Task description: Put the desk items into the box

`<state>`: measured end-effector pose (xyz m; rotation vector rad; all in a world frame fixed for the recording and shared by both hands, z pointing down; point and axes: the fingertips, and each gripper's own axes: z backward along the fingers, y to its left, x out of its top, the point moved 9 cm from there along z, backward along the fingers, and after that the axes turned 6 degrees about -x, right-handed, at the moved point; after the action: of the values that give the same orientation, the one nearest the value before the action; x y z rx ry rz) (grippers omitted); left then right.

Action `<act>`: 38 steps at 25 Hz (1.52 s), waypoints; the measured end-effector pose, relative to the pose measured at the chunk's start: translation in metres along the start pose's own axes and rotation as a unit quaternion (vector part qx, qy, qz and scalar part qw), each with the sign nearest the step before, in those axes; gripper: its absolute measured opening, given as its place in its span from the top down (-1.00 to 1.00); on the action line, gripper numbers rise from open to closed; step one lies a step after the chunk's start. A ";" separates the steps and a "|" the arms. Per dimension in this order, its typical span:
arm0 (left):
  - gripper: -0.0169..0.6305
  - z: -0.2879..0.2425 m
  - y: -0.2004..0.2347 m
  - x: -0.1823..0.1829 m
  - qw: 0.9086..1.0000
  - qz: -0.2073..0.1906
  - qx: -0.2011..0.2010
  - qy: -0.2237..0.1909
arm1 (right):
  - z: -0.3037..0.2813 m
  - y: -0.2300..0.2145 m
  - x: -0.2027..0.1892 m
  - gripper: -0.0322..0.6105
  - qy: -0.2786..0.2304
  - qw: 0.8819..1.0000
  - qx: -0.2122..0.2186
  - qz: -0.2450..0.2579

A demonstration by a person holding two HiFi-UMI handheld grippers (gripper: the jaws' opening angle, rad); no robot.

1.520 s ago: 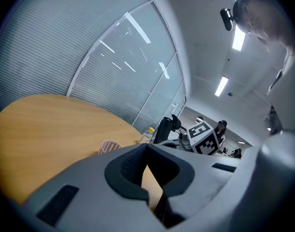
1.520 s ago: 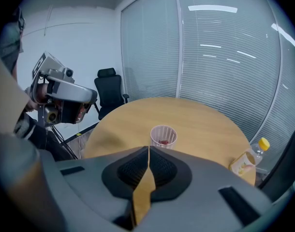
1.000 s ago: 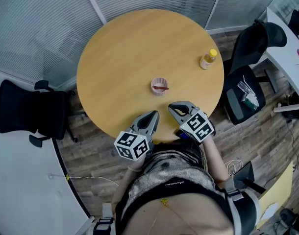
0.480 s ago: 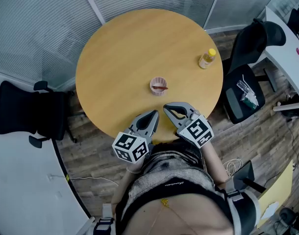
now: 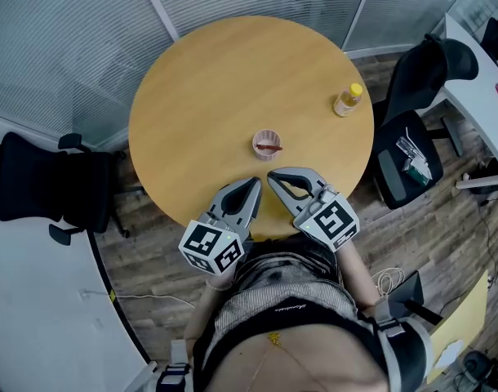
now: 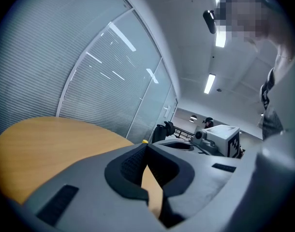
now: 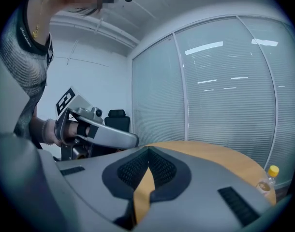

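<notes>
On the round wooden table [image 5: 216,80] stands a small pink cup [image 5: 266,144] with a red thing across its top, near the front middle. A small bottle with a yellow cap [image 5: 346,100] stands near the table's right edge; it also shows in the right gripper view as the bottle [image 7: 266,180]. My left gripper [image 5: 253,186] hovers over the table's near edge, shut and empty, its tips [image 6: 146,145] meeting. Beside it my right gripper [image 5: 273,177] is also shut with nothing in it, tips [image 7: 148,151] together. Both point toward the cup. No box is in view.
Black office chairs stand at the left [image 5: 45,186] and right [image 5: 416,113] of the table. A white desk [image 5: 482,80] is at the far right. Glass walls with blinds [image 5: 61,47] run behind the table. The person's body fills the bottom of the head view.
Both grippers have risen and edged forward over the table's near edge. The right one's tip has swung left toward the left gripper. Cup and bottle have not moved.
</notes>
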<state>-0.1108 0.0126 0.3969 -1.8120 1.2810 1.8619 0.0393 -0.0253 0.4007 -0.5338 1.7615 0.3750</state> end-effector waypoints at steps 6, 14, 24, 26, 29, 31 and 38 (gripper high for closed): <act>0.94 0.001 -0.002 0.009 1.000 0.002 -0.010 -0.019 | -0.001 -0.001 0.009 0.83 -0.021 0.999 0.008 0.029; 0.94 0.000 0.000 0.010 1.000 0.002 -0.011 -0.020 | -0.004 -0.002 0.012 0.83 -0.012 1.000 -0.001 0.015; 0.94 0.001 0.006 0.011 1.000 0.009 -0.006 -0.021 | -0.009 -0.006 0.012 0.83 0.000 1.000 0.002 0.013; 0.94 0.000 0.006 0.011 1.000 0.009 -0.005 -0.020 | -0.010 -0.008 0.011 0.83 0.003 1.000 0.004 0.016; 0.94 0.000 0.006 0.010 1.000 0.008 -0.004 -0.018 | -0.010 -0.010 0.009 0.83 0.007 1.000 0.009 0.027; 0.94 -0.001 0.006 0.010 1.000 0.009 -0.005 -0.016 | -0.011 -0.010 0.009 0.83 0.010 1.000 0.008 0.022; 0.94 -0.003 0.011 0.008 1.000 0.012 -0.006 -0.012 | -0.015 -0.014 0.005 0.83 0.018 1.000 0.006 0.015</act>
<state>-0.1182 0.0011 0.3951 -1.7831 1.2915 1.9011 0.0332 -0.0455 0.3999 -0.5096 1.8072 0.3782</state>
